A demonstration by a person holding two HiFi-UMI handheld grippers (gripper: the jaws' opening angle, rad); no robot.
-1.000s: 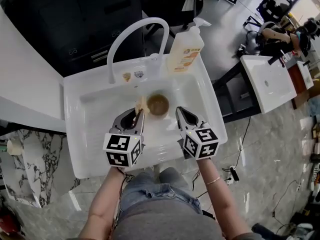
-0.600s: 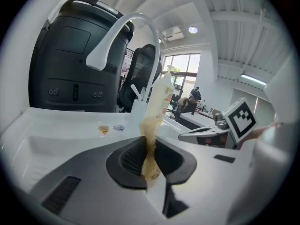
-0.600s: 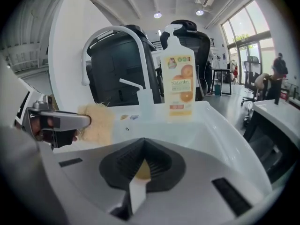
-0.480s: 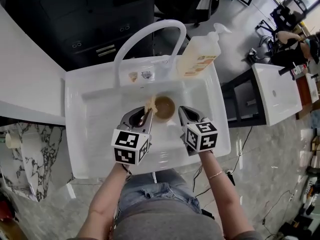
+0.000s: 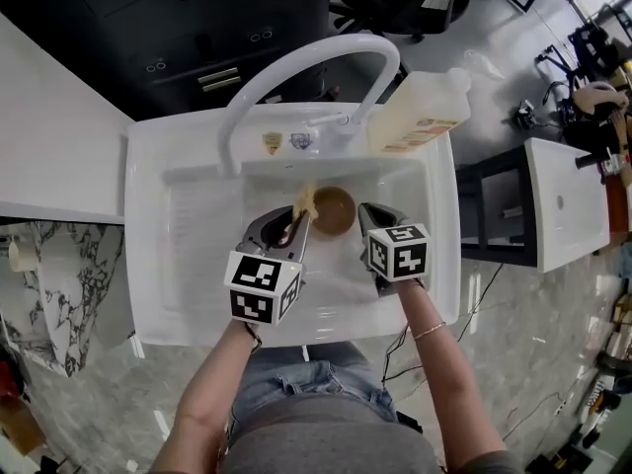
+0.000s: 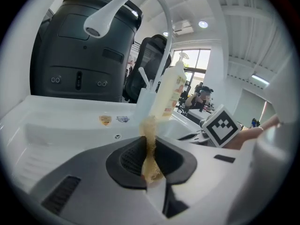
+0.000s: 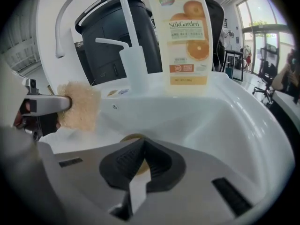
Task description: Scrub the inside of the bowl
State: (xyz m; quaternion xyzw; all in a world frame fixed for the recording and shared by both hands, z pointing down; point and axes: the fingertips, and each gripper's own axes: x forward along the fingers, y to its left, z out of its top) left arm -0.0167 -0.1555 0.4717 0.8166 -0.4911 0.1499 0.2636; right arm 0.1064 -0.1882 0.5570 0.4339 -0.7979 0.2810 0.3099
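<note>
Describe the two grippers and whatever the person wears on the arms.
The left gripper and right gripper match: light grey moulded shells tapering to two jaws lined with black ribbed pads. Each carries a white cube printed with black square markers. No cables show. The forearms are unsleeved; a thin bracelet circles the right wrist.

Sink basin and gooseneck faucet: plain glossy white; soap bottle pale cream, its label printed with orange fruit above an orange-red band. Bowl brown, sponge tan; left gripper and right gripper grey-bodied with black ribbed pads, each carrying a white cube with black square markers. Cabinet behind the sink black; marbled slab at left white with dark veining; person's shorts blue denim, shirt grey.
</note>
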